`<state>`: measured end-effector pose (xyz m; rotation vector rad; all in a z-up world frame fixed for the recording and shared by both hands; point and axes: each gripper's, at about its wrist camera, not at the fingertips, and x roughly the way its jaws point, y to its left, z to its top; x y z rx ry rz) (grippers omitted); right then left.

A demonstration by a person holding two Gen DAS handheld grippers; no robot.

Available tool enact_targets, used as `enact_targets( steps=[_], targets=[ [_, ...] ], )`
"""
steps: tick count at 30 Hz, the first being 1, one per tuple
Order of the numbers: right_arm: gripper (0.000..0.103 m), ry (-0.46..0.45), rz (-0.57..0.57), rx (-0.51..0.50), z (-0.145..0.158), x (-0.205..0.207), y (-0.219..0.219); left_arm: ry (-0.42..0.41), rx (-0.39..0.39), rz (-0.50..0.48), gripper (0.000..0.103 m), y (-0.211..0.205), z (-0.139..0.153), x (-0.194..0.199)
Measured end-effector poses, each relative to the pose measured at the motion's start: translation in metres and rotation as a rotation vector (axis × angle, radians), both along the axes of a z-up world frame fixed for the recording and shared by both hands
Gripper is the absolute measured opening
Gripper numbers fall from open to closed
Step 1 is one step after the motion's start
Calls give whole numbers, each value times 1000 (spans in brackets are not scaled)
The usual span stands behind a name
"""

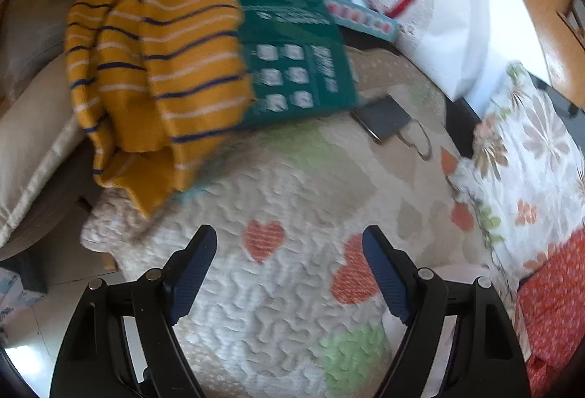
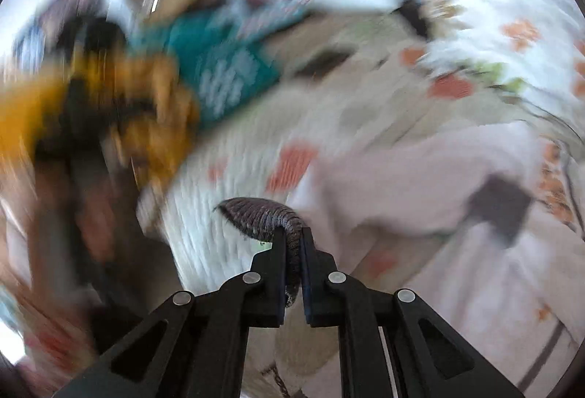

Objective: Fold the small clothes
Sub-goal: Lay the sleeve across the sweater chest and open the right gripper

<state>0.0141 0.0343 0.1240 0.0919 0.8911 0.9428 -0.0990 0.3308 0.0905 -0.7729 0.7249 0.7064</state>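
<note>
From my left wrist, my left fingers [image 1: 289, 251] stand wide apart with nothing between them, hovering over a quilt [image 1: 278, 303] stitched with orange hearts and green patches. Ahead and to the left, a mustard top [image 1: 153, 68] with navy and white stripes lies in a crumpled heap, partly over the quilt's far edge and partly over a teal box [image 1: 303, 76] printed with white squares. Just right of the box a dark phone [image 1: 382, 118] lies on the quilt with a thin cord beside it. A white bag [image 1: 431, 17] with red marks sits further back, a floral sheet [image 1: 533, 156] spreads to the right, and a beige cushion [image 1: 33, 149] lies at the left.

From my right wrist, the scene is badly blurred. My right fingers [image 2: 292, 240] are closed tight on a dark grey knitted piece [image 2: 256, 215], which sticks up between them and curls over to the left above the quilt [image 2: 226, 215]. I cannot tell what garment it is. The mustard top [image 2: 146, 120] and teal box [image 2: 223, 68] show as smears at upper left, and a pale cloth [image 2: 402, 186] lies at the right.
</note>
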Motion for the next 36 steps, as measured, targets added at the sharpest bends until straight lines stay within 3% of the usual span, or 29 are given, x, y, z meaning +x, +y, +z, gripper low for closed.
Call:
enact_targets(
  steps=[3, 6, 11, 19, 26, 32, 36],
  targets=[
    [8, 56, -173, 140, 35, 36, -67, -5, -16, -81, 81, -20, -2, 21],
    [8, 86, -363, 161, 40, 58, -141, -2, -27, -160, 81, -43, -4, 43],
    [8, 157, -578, 43, -1, 71, -223, 14, -17, -308, 81, -92, -6, 75],
    [8, 229, -804, -83, -60, 85, -313, 81, 71, -520, 81, -171, -16, 108],
    [8, 261, -931, -160, -86, 88, -356, 142, 79, -614, 81, -203, -32, 118],
    [8, 256, -919, -219, -94, 85, -358, 157, 64, -627, 81, -209, -39, 122],
    [8, 247, -908, -241, -94, 83, -361, 145, 6, -642, 81, -210, -44, 124]
  ],
)
